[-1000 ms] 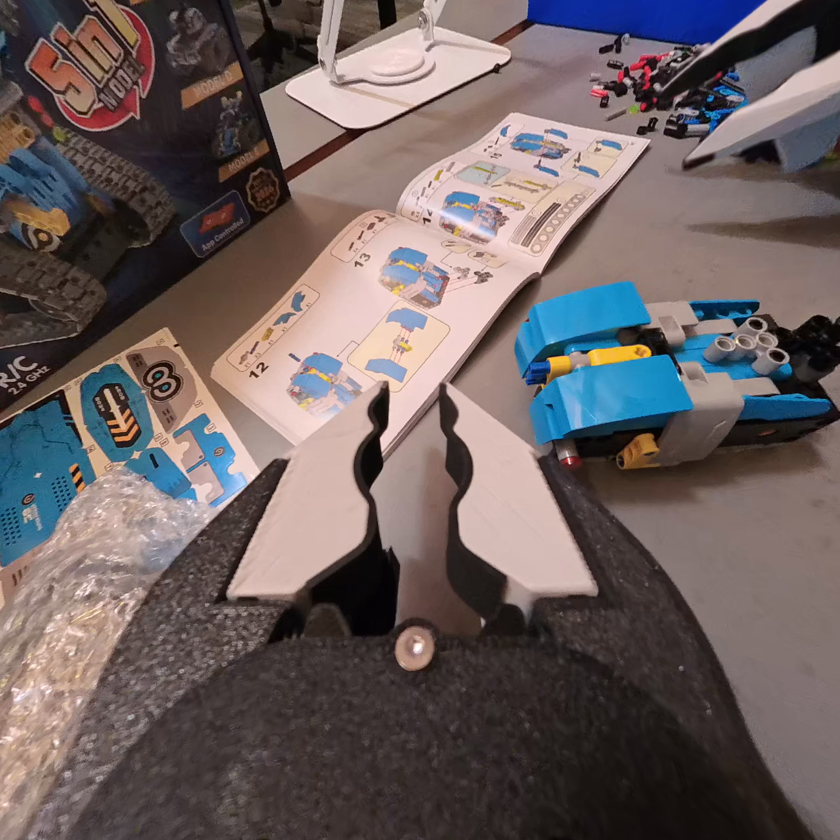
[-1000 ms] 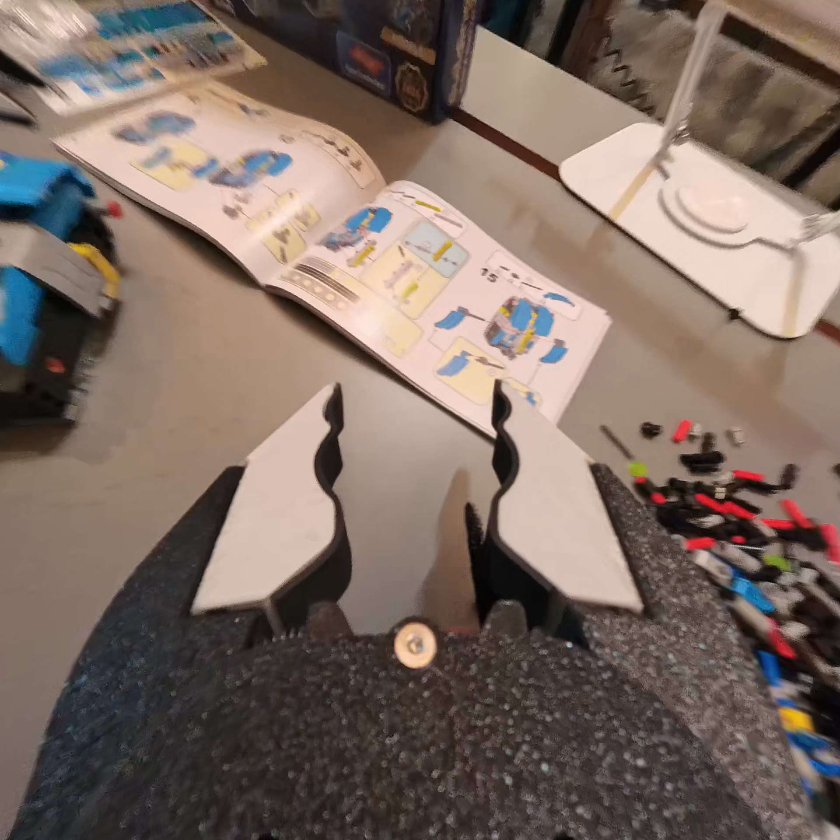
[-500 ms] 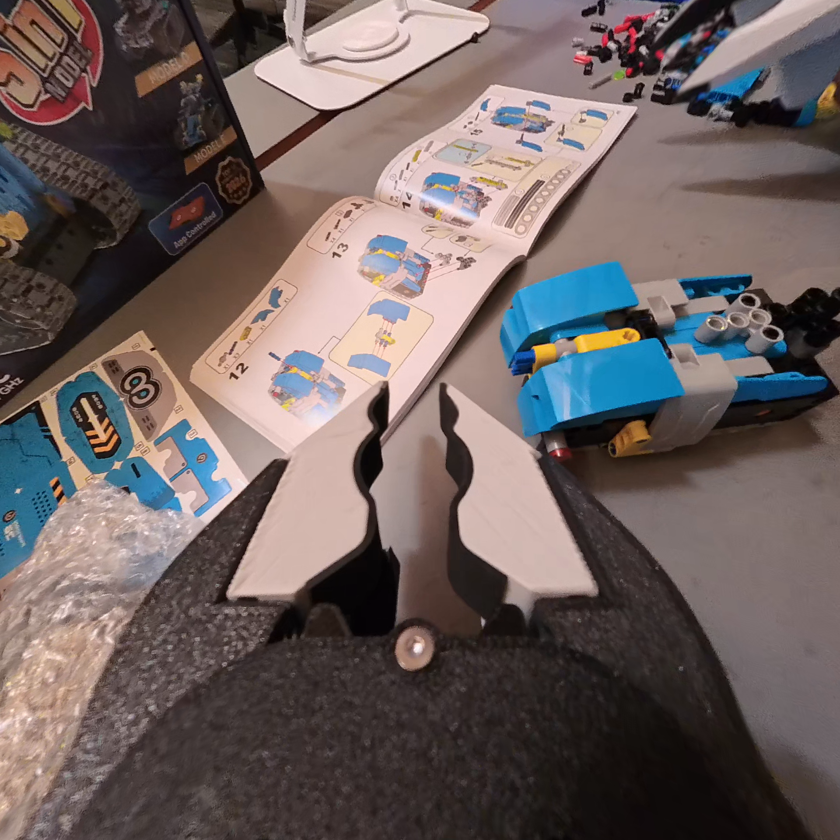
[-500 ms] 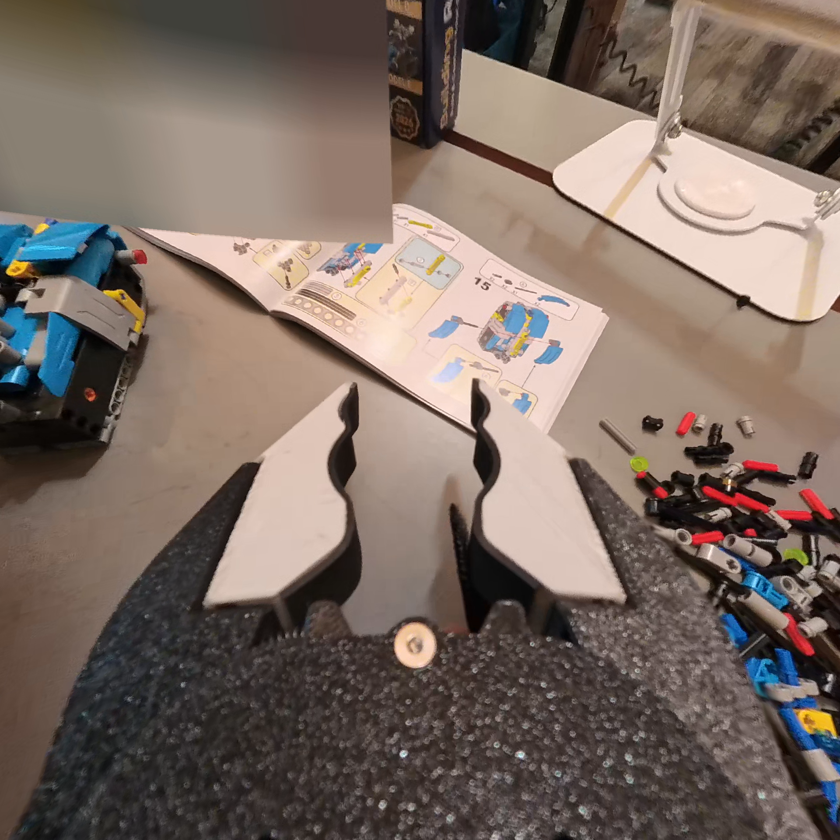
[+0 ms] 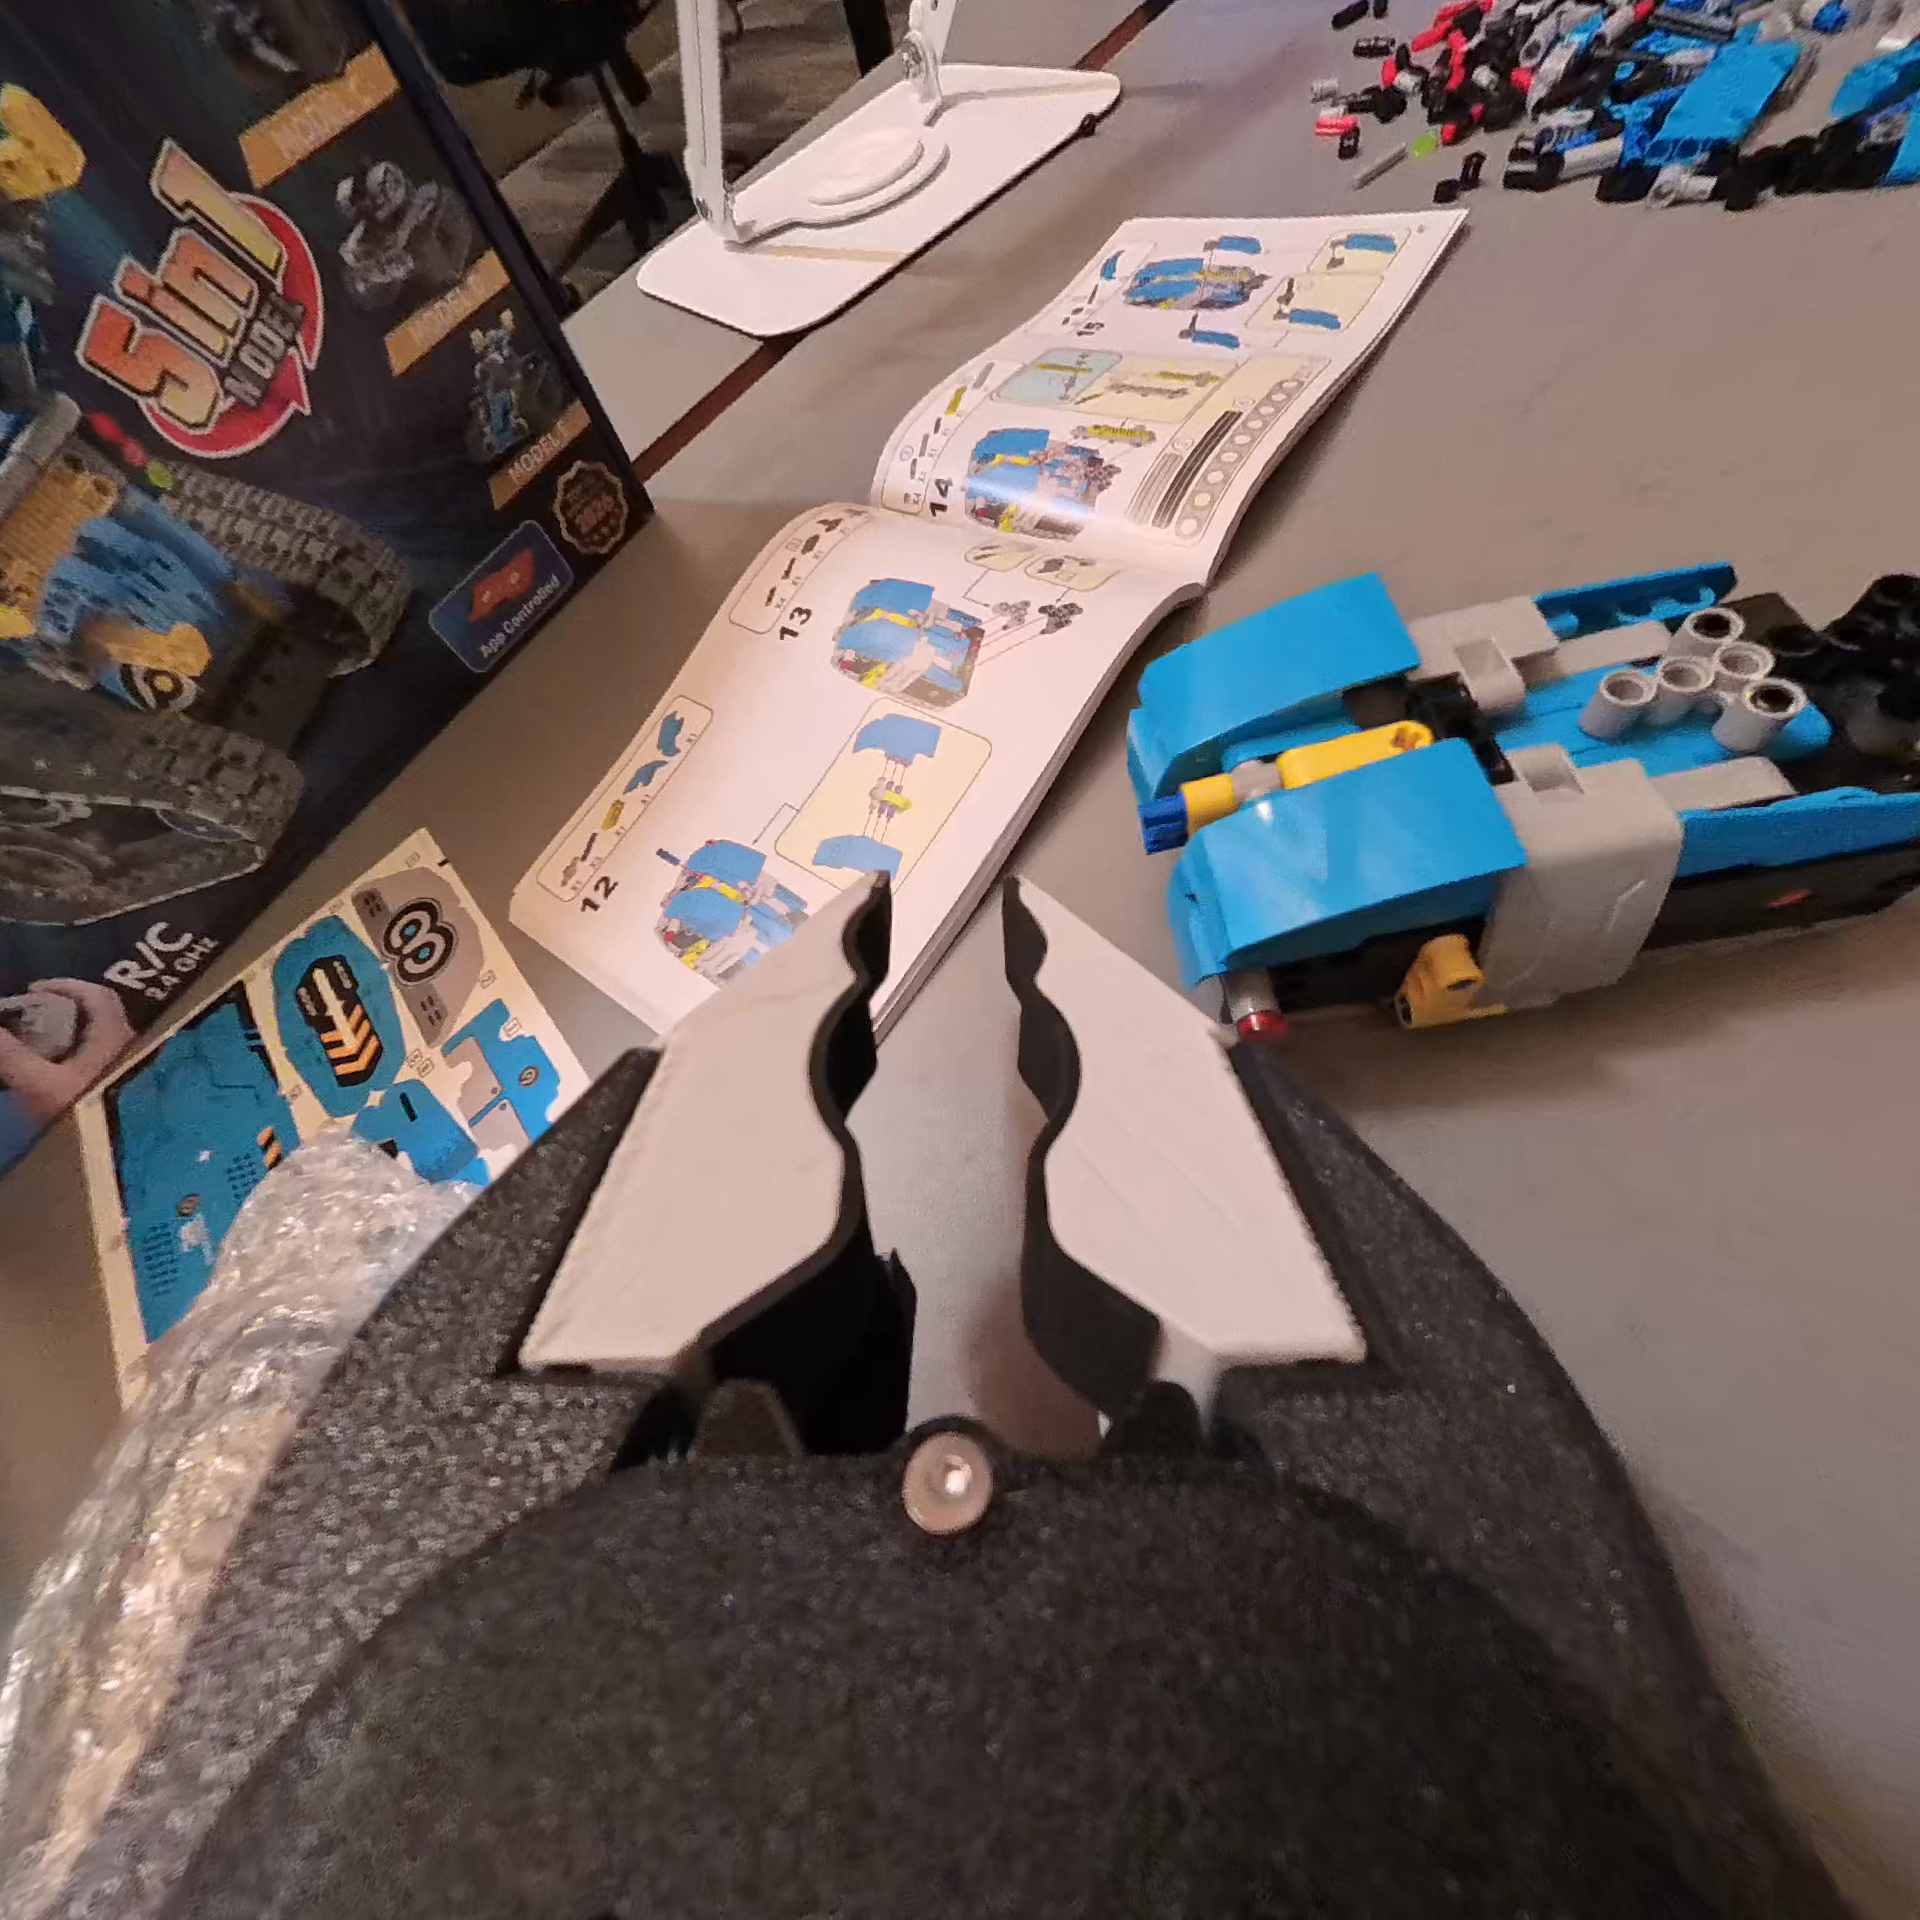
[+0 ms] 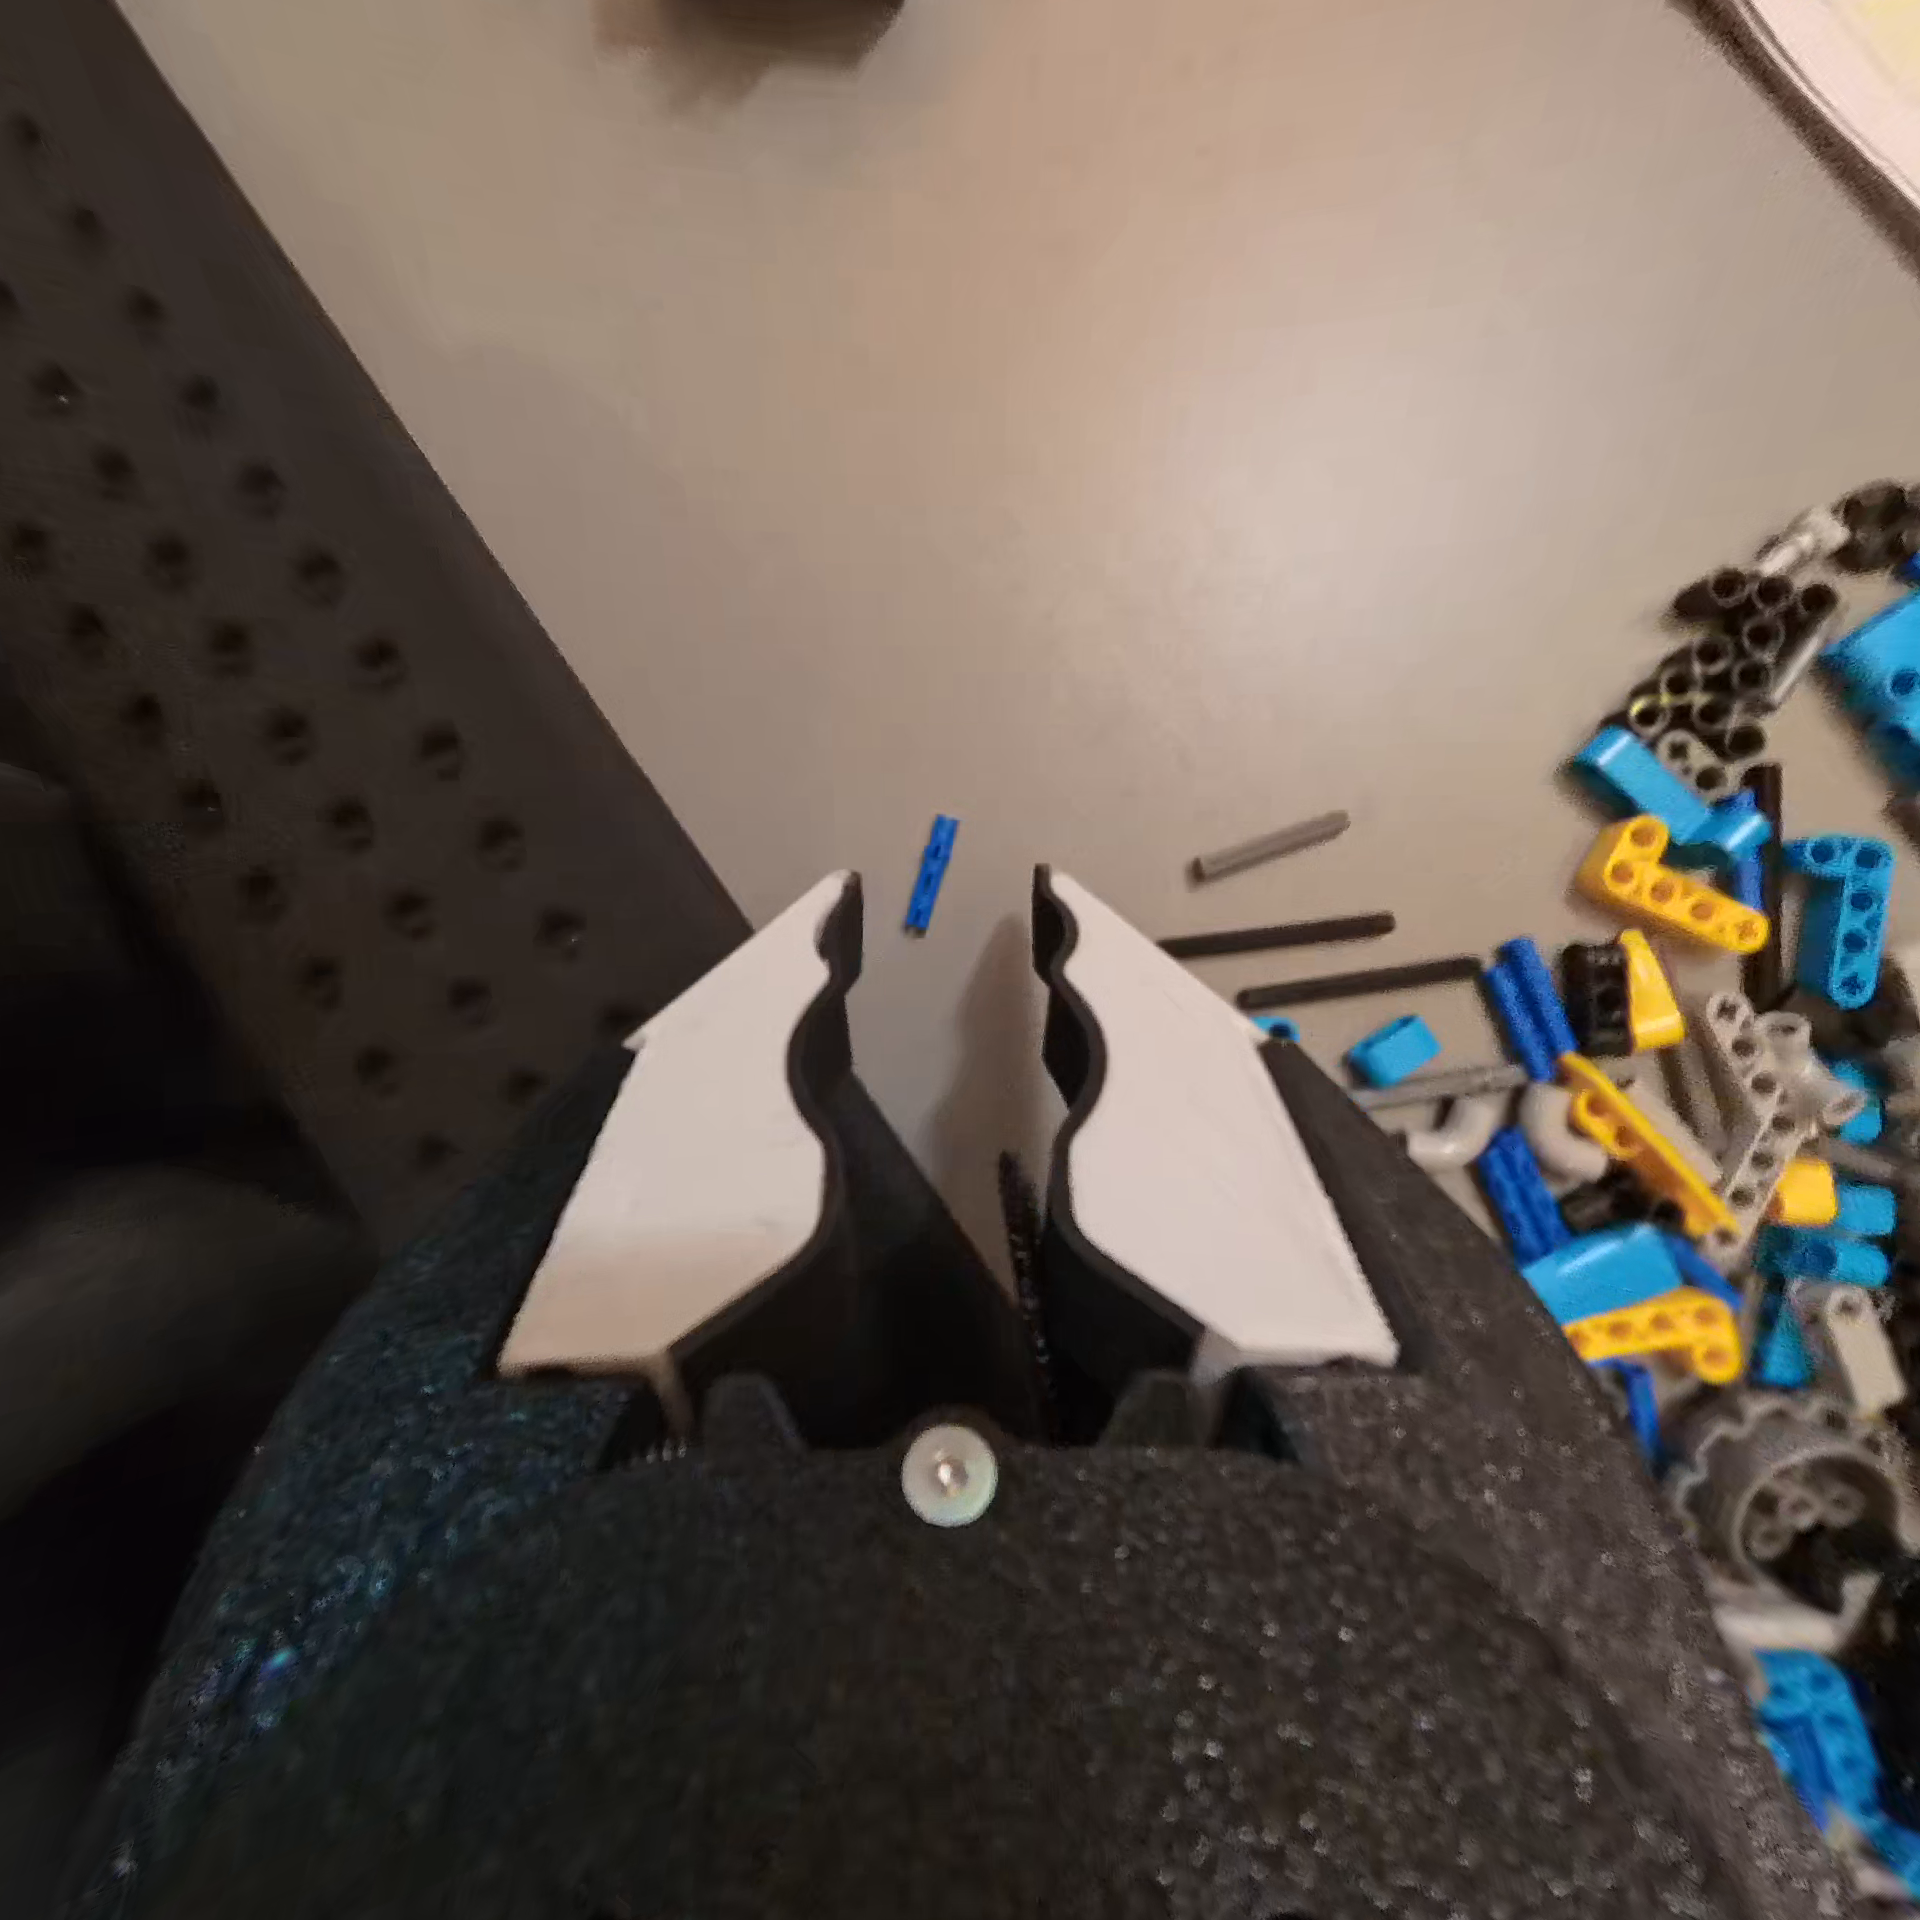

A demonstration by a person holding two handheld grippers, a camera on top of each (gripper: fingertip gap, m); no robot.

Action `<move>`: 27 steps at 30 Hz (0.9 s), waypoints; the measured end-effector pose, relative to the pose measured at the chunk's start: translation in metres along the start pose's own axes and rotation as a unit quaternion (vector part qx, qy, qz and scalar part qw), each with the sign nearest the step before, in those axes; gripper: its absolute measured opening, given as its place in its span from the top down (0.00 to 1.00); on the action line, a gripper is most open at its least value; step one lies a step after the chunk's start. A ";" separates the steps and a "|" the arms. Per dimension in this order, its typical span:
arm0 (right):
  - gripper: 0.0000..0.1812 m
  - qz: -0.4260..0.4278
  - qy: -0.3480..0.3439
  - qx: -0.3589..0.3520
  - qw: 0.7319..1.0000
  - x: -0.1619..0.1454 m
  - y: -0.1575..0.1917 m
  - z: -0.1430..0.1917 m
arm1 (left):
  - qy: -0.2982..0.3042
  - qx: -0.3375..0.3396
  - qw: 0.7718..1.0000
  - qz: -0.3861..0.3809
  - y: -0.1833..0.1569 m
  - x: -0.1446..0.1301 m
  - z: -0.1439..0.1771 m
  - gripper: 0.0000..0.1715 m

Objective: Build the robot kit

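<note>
My left gripper [image 5: 943,896] is open and empty, its tips over the near edge of an open instruction booklet [image 5: 997,582]. A part-built blue, grey and black brick vehicle [image 5: 1507,800] lies on the grey table to its right, apart from it. My right gripper [image 6: 945,883] is open and empty, pointing down at the table. A small blue pin [image 6: 930,873] lies just beyond the gap between its tips. A pile of loose blue, yellow, grey and black brick parts [image 6: 1683,1122] lies to its right. The same pile shows far off in the left wrist view [image 5: 1621,94].
A dark toy box [image 5: 239,447] stands at the left. A sticker sheet [image 5: 312,1070] and bubble wrap [image 5: 187,1382] lie near it. A white stand base [image 5: 862,177] sits at the back. A black perforated panel [image 6: 239,644] borders the table's left edge. A grey axle [image 6: 1268,847] and black rods [image 6: 1278,933] lie near the pile. Spacing between my two grippers at the tips: around 35 cm. The right tips stand about 5 cm off the grey axle [image 6: 1268,847].
My right gripper has swung down and away from the booklet to point at the table beside the parts pile. It has left the left wrist view. My left gripper has shifted slightly.
</note>
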State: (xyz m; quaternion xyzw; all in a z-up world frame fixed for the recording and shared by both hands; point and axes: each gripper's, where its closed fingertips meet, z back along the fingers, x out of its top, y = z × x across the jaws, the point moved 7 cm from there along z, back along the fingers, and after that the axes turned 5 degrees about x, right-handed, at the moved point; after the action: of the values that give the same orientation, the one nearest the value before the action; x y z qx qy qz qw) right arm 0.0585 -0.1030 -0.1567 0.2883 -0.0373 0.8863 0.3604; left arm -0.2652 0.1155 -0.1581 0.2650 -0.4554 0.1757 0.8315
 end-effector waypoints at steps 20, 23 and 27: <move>0.98 -0.047 -0.040 -0.066 0.996 -0.012 0.011 -0.009 | -0.026 0.017 0.999 0.017 0.006 0.003 0.005 0.89; 0.98 -0.059 -0.049 -0.173 0.982 -0.020 -0.015 0.015 | -0.026 0.018 0.999 0.009 0.005 0.003 0.005 0.89; 0.98 -0.156 -0.063 -0.281 0.945 -0.045 -0.065 0.042 | -0.024 0.018 1.000 0.004 0.004 0.003 0.004 0.89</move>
State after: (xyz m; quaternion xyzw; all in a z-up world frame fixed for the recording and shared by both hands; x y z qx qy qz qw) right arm 0.1482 -0.0945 -0.1550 0.2327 -0.2620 0.7528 0.5572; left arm -0.2684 0.1158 -0.1526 0.2823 -0.4728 0.1810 0.8149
